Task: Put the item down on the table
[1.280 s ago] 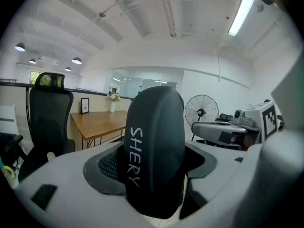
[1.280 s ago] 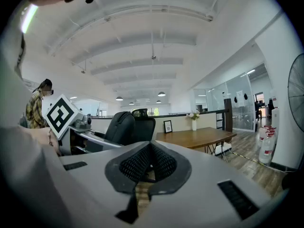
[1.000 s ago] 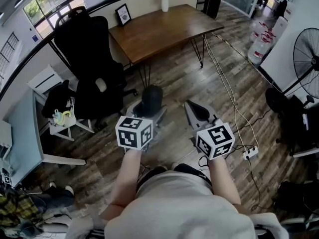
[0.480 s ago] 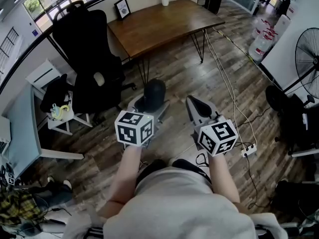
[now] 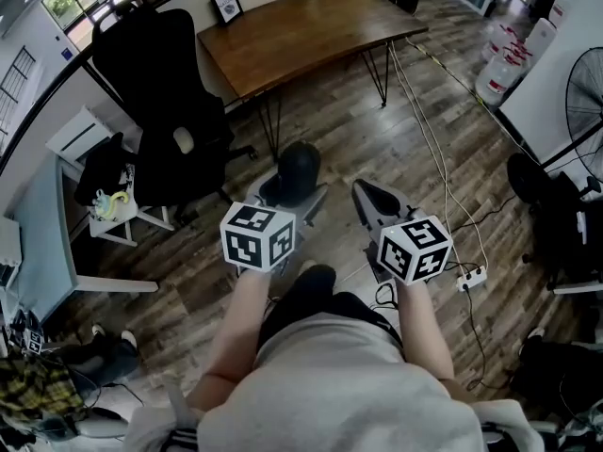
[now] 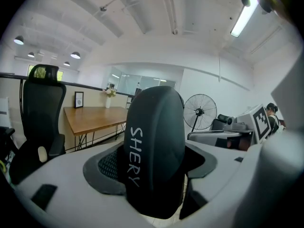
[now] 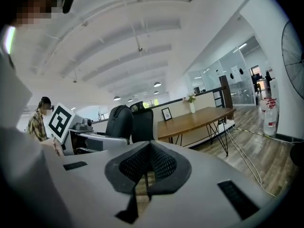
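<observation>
One black item (image 5: 300, 163) lettered "SHERY", clamped in the left hand-held gripper (image 5: 294, 188), off the table (image 5: 301, 40).

Item: one, rounded, upright between the left jaws, which close on its lower part; its top rises above them. Hand-held grippers: two; the right hand-held gripper (image 5: 372, 199) has its jaws pressed together with nothing between them, just beside the left. Surface: one wooden table on thin metal legs, carrying one picture frame (image 5: 226, 4) at its far edge; the item is well apart from it, held over the plank floor (image 5: 349, 130). Room: one black office chair (image 5: 155, 83) left of the table, one standing fan (image 5: 586, 111) at right, one white power strip (image 5: 473, 278) on the floor.
</observation>
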The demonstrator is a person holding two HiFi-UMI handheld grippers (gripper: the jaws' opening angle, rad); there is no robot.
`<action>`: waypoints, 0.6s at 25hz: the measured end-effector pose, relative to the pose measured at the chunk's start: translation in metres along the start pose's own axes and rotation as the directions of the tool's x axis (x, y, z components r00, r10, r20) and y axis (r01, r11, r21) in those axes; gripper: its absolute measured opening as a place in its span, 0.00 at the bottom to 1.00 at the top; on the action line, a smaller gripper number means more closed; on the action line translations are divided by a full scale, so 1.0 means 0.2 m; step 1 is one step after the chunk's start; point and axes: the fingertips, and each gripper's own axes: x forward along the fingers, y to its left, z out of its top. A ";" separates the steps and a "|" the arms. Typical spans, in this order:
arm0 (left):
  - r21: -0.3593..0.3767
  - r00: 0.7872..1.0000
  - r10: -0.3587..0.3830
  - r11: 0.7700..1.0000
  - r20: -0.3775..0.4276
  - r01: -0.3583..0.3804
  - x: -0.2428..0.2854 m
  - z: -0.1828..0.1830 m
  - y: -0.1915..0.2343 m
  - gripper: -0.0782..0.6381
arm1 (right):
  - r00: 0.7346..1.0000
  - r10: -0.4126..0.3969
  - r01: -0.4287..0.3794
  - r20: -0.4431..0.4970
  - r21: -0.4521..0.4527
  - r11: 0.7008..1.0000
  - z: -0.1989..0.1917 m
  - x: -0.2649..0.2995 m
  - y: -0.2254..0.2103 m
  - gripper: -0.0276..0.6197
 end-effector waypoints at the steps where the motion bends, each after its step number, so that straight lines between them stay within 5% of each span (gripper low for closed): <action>1: -0.001 1.000 -0.006 1.000 -0.011 0.006 0.03 -0.01 0.00 0.60 | 1.000 -0.004 0.004 -0.006 0.003 1.000 -0.01 0.01 -0.02 0.06; 9: -0.024 0.998 -0.047 0.999 -0.036 0.046 0.36 0.02 0.12 0.60 | 0.998 -0.039 0.040 -0.042 0.008 0.999 0.00 0.22 -0.30 0.06; 15: -0.026 0.996 -0.081 0.996 -0.036 0.080 0.70 0.22 0.30 0.60 | 0.997 -0.062 0.061 -0.041 -0.028 0.998 0.20 0.52 -0.56 0.06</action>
